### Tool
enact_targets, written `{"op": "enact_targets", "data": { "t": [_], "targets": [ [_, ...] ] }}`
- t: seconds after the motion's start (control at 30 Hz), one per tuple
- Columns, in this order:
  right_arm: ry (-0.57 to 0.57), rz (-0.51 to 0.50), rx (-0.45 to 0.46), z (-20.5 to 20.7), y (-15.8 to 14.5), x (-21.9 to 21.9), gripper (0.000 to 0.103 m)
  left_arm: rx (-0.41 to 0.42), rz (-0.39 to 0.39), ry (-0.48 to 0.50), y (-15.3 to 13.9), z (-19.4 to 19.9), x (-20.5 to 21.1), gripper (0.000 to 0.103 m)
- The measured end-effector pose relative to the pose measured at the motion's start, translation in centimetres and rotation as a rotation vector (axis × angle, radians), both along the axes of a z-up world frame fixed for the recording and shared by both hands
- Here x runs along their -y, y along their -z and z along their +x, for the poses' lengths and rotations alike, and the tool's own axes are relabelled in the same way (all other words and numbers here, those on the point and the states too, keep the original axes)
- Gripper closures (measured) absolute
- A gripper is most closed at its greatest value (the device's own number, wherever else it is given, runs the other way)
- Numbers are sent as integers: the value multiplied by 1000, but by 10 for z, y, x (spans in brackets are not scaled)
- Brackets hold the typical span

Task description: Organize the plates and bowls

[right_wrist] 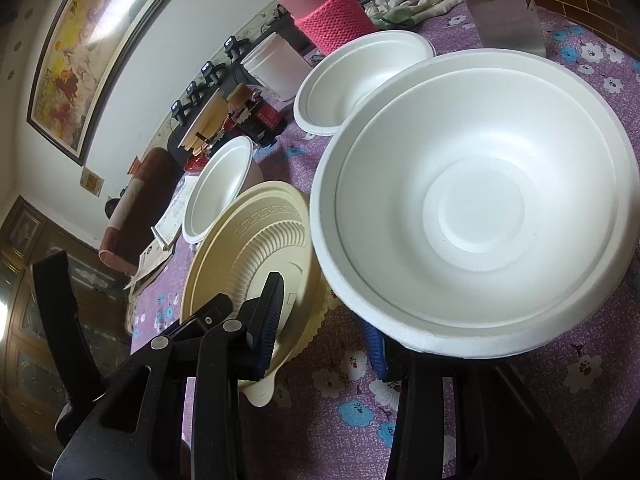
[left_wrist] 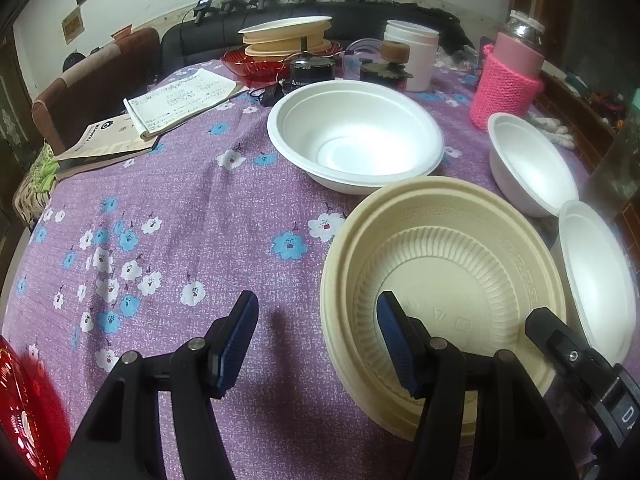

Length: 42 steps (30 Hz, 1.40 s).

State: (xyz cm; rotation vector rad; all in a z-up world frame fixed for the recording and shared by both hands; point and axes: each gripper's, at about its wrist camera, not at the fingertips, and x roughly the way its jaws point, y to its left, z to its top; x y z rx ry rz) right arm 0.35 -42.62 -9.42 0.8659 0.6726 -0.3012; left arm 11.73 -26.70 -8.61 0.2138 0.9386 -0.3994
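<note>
Item: beige ribbed bowl (left_wrist: 440, 272), near side of purple floral cloth (left_wrist: 180, 220); L gripper (left_wrist: 318, 340) open and empty, one finger over the bowl's near rim, the other outside it above the cloth. R gripper (right_wrist: 324, 328) part open, nothing pinched betw. pads; tilted white bowl (right_wrist: 480, 208) overhangs its right finger, contact can't be told; large white bowl (left_wrist: 356, 132) and small white bowl (left_wrist: 528, 164) sit behind, unstacked. Step judged: nesting like w/ like; next move prob. needs a firm rim pinch on the tilted white bowl, then lowering it into a matching one w/o crushing the thin wall.
</note>
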Motion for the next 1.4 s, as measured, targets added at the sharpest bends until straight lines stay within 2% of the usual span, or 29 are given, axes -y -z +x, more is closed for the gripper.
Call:
{"op": "enact_targets", "data": {
  "t": [0.2, 0.43, 0.6, 0.67, 0.77, 0.93, 1.17, 1.3, 1.4],
  "targets": [
    [-24, 48, -17, 5, 9, 1, 65, -12, 5, -6, 3, 2, -1, 42],
    [-13, 76, 2, 3, 13, 4, 65, -8, 4, -7, 3, 2, -1, 42],
    [-12, 111, 22, 2, 16, 8, 65, -17, 5, -5, 5, 4, -1, 50],
    [-12, 122, 19, 1, 17, 10, 67, -25, -4, 1, 5, 4, -1, 54],
    [-13, 123, 14, 1, 17, 9, 71, -10, -6, 7, 3, 2, 1, 56],
    [-41, 153, 22, 3, 17, 7, 83, -2, -16, 12, 1, 0, 1, 56],
    [-42, 156, 19, 4, 18, 7, 83, -1, -17, 14, 1, -1, 1, 56],
    [-46, 223, 16, 4, 24, 12, 83, 8, -22, 20, -1, -2, 2, 57],
    [-60, 261, 10, 5, 28, 14, 82, 2, -23, 29, 0, -3, 2, 62]
  ]
}}
